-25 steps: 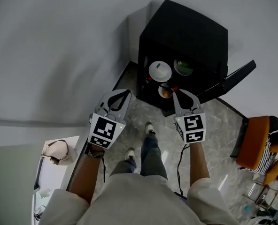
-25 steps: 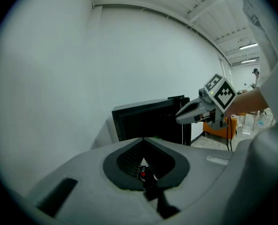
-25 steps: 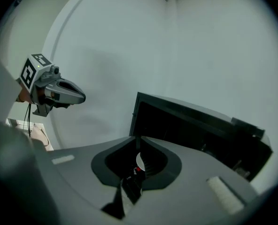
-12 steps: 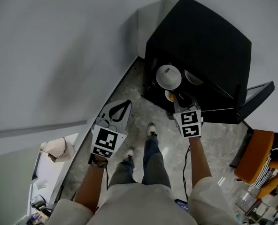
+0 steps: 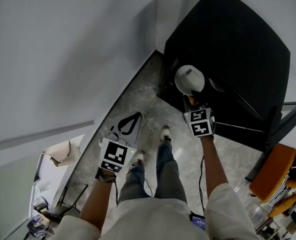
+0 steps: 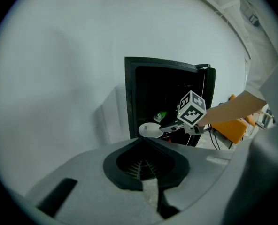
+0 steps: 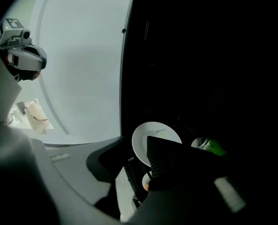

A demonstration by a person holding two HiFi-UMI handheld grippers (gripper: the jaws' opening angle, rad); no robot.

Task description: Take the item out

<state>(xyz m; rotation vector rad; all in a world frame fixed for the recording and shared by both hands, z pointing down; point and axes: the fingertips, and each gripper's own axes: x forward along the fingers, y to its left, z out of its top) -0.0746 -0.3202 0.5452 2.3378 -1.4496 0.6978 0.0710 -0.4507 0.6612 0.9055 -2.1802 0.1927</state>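
Note:
A black cabinet stands open against the wall. On its rack sit a white plate, a small cup of something orange and a green-filled dish. My right gripper reaches into the cabinet's mouth just below the plate. Its jaws are opening, and the pads press on nothing; the plate's edge and the rack show through the gap. My left gripper hangs over the floor left of the cabinet, shut and empty.
The cabinet door swings out to the right. Behind it stands an orange chair with a person in a striped top. A pale bag lies on a white surface at lower left. A cable runs over the marble floor by my feet.
The right gripper has pushed forward to the cabinet's mouth under the white plate and its jaws have parted. The left gripper has stayed back by the floor, still shut.

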